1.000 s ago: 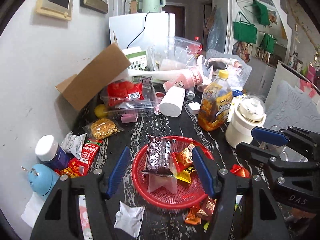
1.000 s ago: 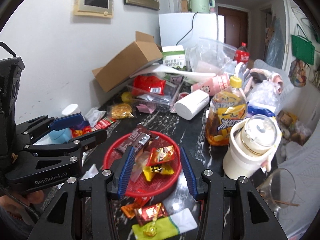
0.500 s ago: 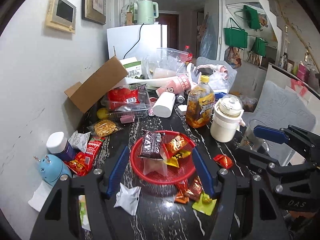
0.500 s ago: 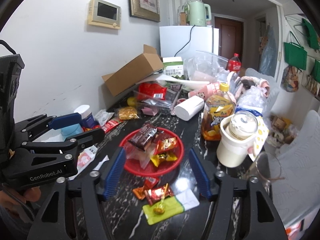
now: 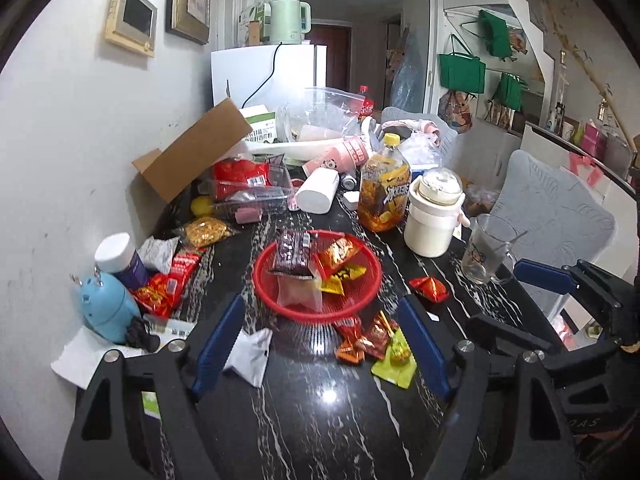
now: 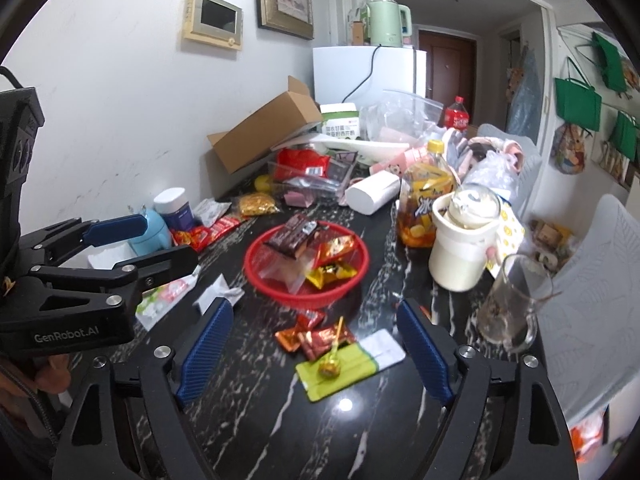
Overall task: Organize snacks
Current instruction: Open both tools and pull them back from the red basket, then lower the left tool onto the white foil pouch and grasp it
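Both grippers have drawn back from the round red plastic basket [image 6: 306, 268]; jaws released, empty. Next, lower the right gripper [image 6: 310, 354] squarely over the orange foil-wrapped candies [image 6: 316, 334] lying between its jaws.

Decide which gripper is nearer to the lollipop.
Right. The lollipop lies between the right gripper fingers; the left gripper sits off to its left.
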The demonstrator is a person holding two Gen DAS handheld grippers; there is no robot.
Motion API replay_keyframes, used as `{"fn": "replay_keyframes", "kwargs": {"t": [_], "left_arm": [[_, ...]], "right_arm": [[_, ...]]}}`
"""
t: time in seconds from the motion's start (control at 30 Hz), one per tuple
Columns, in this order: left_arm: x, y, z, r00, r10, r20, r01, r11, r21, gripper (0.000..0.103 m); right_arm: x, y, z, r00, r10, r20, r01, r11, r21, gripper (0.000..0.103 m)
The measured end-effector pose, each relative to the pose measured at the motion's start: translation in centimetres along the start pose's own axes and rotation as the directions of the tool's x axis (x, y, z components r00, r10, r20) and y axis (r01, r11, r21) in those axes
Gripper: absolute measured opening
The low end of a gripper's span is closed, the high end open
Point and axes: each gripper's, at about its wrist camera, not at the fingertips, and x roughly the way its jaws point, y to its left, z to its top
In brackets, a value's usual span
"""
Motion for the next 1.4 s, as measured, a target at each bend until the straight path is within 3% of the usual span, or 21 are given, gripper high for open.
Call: {"fn": "replay_keyframes", "kwargs": {"t": [0.67, 1.0, 1.4], "left_arm": [[3.7, 2.8, -5.3, 0.989, -0.097, -0.112, 0.090, 0.994, -0.061, 0.078], [8.1, 5.5, -6.0, 0.983, -0.071, -0.171, 0.056, 0.994, -0.089, 0.078], [14.7, 8.3, -6.9, 0.963, -0.022, -0.269, -0.010, 0.993, -0.118, 0.078]], "right_arm": [[5.2, 0.7, -5.0, 0.989, 0.068, -0.128, -0.053, 0.992, 0.115, 0.085], [9.4, 0.7, -5.8, 0.979, 0.103, -0.175, -0.079, 0.987, 0.142, 0.085], [14.1, -0.1, -5.8, 0.965, 0.116, -0.236, -0.083, 0.986, 0.148, 0.085]]}}
